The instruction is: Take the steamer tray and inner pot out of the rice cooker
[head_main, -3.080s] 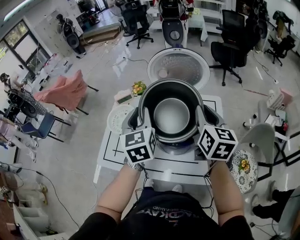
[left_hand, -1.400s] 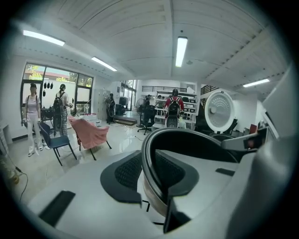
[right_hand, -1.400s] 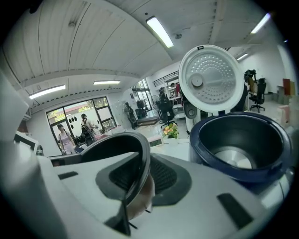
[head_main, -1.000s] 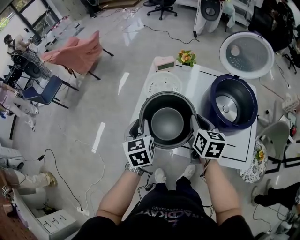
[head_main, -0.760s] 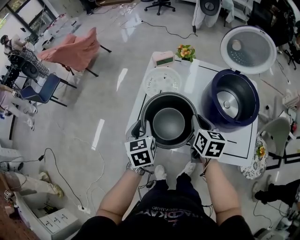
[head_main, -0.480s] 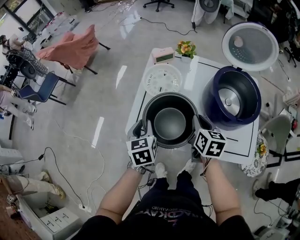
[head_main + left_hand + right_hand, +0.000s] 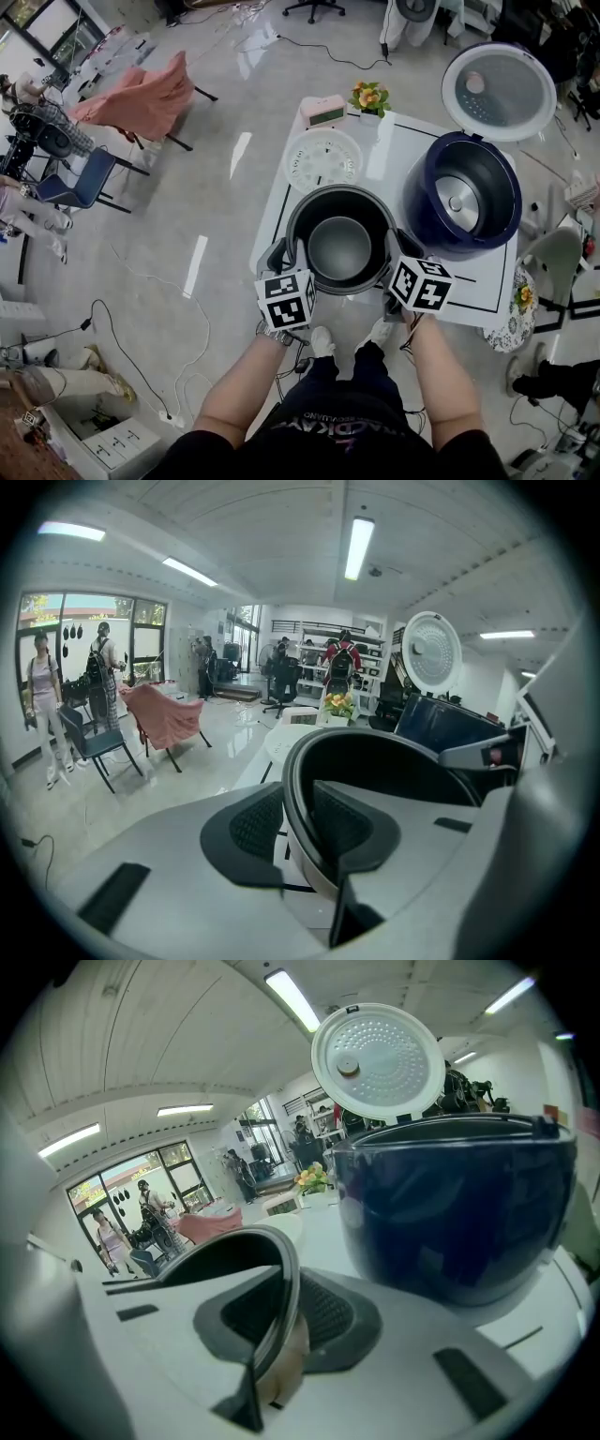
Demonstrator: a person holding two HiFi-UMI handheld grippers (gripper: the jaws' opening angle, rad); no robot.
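Inner pot is at the table's front, just beside the open rice cooker. My left gripper and right gripper each pinch its rim between their fingers, one per side.

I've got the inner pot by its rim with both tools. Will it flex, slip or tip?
Likely stiff: the inner pot shows a true round rim where the left tool and right tool pinch it. Its glossy wall could slip in so thin a pinch. It looks empty, so probably light, and opposite grips should limit tipping.
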